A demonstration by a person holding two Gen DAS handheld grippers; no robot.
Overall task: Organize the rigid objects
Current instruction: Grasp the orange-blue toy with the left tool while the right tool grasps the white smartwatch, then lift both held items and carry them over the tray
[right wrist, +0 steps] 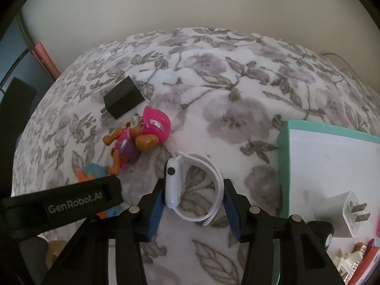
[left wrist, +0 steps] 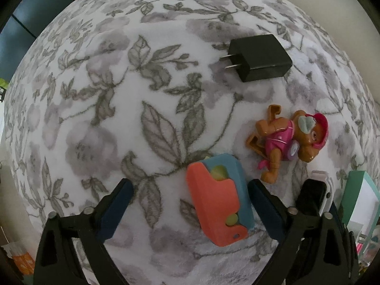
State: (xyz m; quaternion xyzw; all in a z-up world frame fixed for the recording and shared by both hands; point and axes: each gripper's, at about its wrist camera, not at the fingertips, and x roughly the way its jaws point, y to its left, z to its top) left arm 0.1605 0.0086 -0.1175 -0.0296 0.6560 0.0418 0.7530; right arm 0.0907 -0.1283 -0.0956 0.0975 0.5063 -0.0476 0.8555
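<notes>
An orange and blue plastic toy [left wrist: 219,200] lies on the floral blanket [left wrist: 118,118] between the fingers of my open left gripper [left wrist: 190,199], closer to the right finger. A brown dog figure in pink [left wrist: 288,140] and a black plug adapter [left wrist: 258,58] lie beyond it. In the right wrist view a white smartwatch [right wrist: 190,187] lies between the fingers of my right gripper [right wrist: 193,198]; the left pad touches its body and the right pad is at the strap. The dog figure [right wrist: 140,140] and black adapter [right wrist: 123,98] lie to the far left.
A teal-rimmed white box [right wrist: 332,171] stands at the right, holding a white plug adapter [right wrist: 348,213] and several small items. The left gripper's body [right wrist: 59,209] crosses the right view's lower left. A wall rises behind the bed.
</notes>
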